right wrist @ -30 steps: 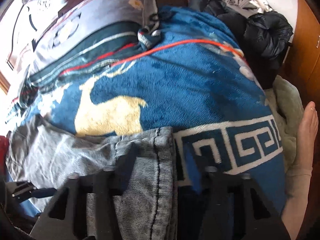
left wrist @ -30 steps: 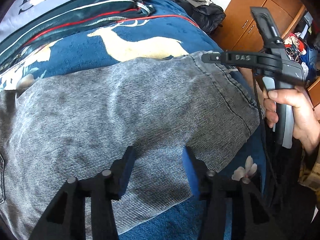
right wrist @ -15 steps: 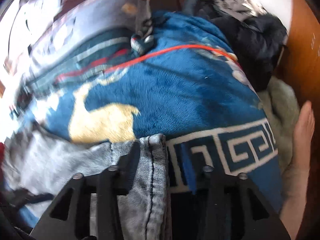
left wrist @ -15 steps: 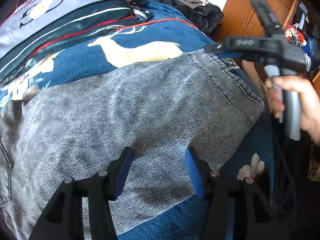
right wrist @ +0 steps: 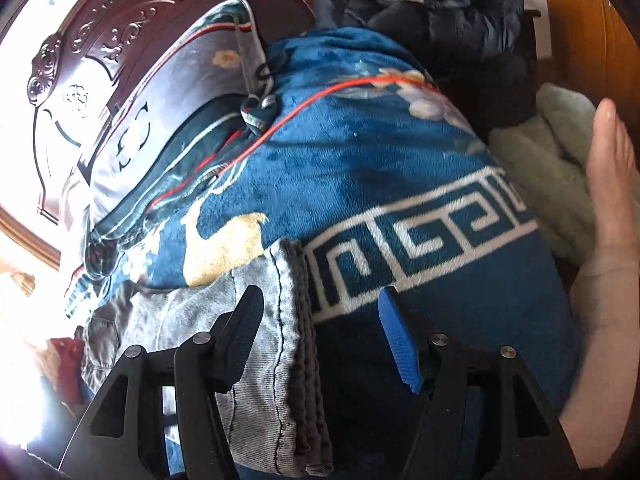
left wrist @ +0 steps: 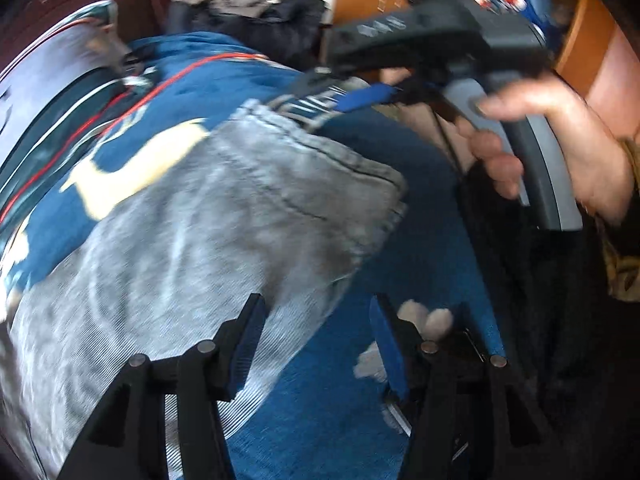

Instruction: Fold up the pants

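Both grippers have black linkage frames with silver pivot screws and ribbed blue-padded fingers [right wrist: 398, 344].

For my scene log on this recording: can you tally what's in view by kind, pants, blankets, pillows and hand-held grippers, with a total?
Grey pants: 1
Blue deer-print blanket: 1
Pillow by the headboard: 1
Hand-held grippers: 2, left hand-held gripper and right hand-held gripper
Total: 5

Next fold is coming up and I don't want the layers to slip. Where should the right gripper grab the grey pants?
Probably the stacked hem edge of the grey pants, approached from the open blanket side: the layers lie exposed there.
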`<action>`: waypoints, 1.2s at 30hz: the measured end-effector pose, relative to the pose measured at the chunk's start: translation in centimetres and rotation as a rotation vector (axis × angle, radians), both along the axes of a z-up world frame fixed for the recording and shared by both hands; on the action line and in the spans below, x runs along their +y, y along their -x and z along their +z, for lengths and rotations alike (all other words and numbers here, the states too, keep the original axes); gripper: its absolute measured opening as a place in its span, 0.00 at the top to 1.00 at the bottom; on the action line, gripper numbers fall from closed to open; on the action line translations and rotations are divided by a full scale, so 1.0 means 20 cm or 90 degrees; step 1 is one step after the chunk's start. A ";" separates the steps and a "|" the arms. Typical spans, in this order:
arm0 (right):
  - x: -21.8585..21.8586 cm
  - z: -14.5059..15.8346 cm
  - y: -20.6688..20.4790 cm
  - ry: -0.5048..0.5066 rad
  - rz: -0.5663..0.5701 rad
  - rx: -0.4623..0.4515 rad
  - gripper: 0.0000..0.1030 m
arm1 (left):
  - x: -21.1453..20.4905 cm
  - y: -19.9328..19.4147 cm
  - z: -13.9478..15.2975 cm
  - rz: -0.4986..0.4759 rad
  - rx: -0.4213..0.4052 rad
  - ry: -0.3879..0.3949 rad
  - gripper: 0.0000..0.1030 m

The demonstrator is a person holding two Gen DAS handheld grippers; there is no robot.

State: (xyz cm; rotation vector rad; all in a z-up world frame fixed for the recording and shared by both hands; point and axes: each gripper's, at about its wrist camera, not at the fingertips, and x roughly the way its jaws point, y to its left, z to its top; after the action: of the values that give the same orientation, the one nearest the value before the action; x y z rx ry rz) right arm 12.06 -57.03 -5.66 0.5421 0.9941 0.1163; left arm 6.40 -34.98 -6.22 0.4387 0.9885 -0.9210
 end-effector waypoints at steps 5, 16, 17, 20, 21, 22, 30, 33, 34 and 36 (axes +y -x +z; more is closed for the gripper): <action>0.04 -0.05 -0.02 -0.011 0.031 0.019 0.43 | -0.13 -0.05 -0.06 -0.024 0.019 -0.019 0.49; -0.02 -0.09 -0.02 -0.078 0.021 0.021 0.43 | -0.02 -0.02 -0.05 -0.034 -0.002 -0.033 0.56; -0.02 -0.09 -0.03 -0.084 0.025 0.023 0.43 | 0.00 -0.03 -0.07 -0.029 0.004 -0.036 0.56; 0.00 -0.13 -0.06 -0.091 0.031 0.036 0.41 | -0.01 -0.04 -0.11 -0.026 -0.003 -0.051 0.56; 0.00 -0.14 -0.07 -0.092 0.030 0.040 0.41 | -0.03 -0.04 -0.12 -0.025 -0.012 -0.056 0.56; 0.00 -0.15 -0.07 -0.098 0.027 0.042 0.41 | -0.06 -0.04 -0.12 -0.025 -0.025 -0.064 0.57; -0.07 -0.16 -0.05 -0.164 -0.001 0.040 0.49 | -0.17 0.05 -0.15 -0.034 -0.125 -0.099 0.82; -0.08 -0.19 -0.06 -0.187 -0.004 0.047 0.49 | -0.12 0.00 -0.13 0.004 -0.073 -0.058 0.86; -0.08 -0.19 -0.06 -0.193 -0.001 0.047 0.49 | -0.09 -0.04 -0.11 0.023 -0.037 -0.031 0.86; -0.06 -0.19 -0.07 -0.233 0.015 0.046 0.55 | -0.02 -0.11 -0.10 0.062 0.034 0.024 0.87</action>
State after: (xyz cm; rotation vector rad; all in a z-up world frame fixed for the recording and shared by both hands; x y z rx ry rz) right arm 13.39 -58.29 -9.50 0.8737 1.0561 0.3042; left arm 8.69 -35.44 -8.22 0.3327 1.0306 -0.8662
